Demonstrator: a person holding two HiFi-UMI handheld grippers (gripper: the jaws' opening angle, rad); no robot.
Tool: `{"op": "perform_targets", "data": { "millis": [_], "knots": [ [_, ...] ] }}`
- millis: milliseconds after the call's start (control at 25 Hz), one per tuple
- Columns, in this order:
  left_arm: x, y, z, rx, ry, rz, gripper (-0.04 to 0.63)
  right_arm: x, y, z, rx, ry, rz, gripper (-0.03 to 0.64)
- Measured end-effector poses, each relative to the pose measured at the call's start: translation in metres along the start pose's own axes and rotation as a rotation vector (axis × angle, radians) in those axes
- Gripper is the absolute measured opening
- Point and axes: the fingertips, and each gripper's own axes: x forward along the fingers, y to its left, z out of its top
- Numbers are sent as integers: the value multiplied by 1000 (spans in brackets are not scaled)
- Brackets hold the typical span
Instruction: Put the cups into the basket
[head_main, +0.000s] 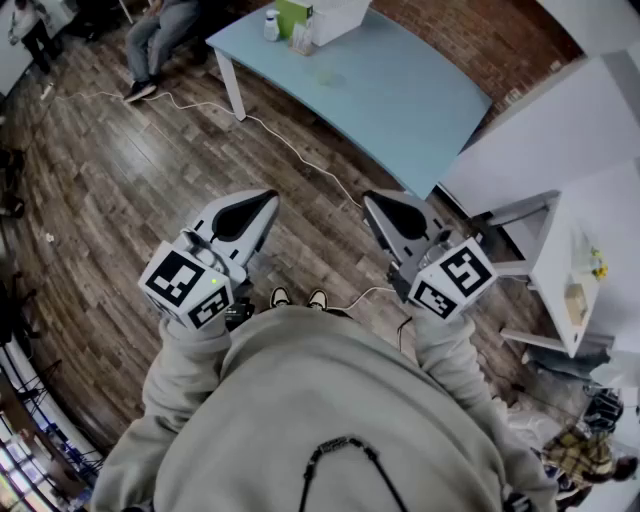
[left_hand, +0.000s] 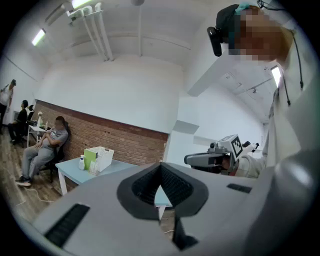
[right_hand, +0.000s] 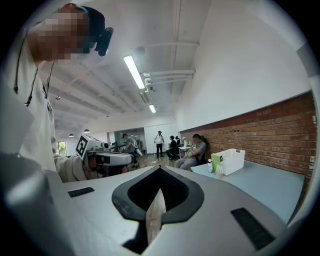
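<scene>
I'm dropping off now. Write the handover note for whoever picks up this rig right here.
Left gripper: shut, empty, held level in front of the body.
Right gripper: shut, empty, alongside it.
White basket stands at the far end of the light blue table, beside a green box and a small bottle. No cups can be made out from here.
Done: nothing visible.
To do: reach the table, find the cups, put them in the basket.
</scene>
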Motion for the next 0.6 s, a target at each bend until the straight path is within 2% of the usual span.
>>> {"op": "perform_targets", "data": {
  "millis": [320, 600],
  "knots": [
    [-7, 6, 2, -2, 0, 15, -3, -2, 2, 0, 4, 2, -4, 11],
    [-15, 10, 11, 40, 8, 14, -3, -10, -1, 3, 42, -25, 25, 11]
  ]
}}
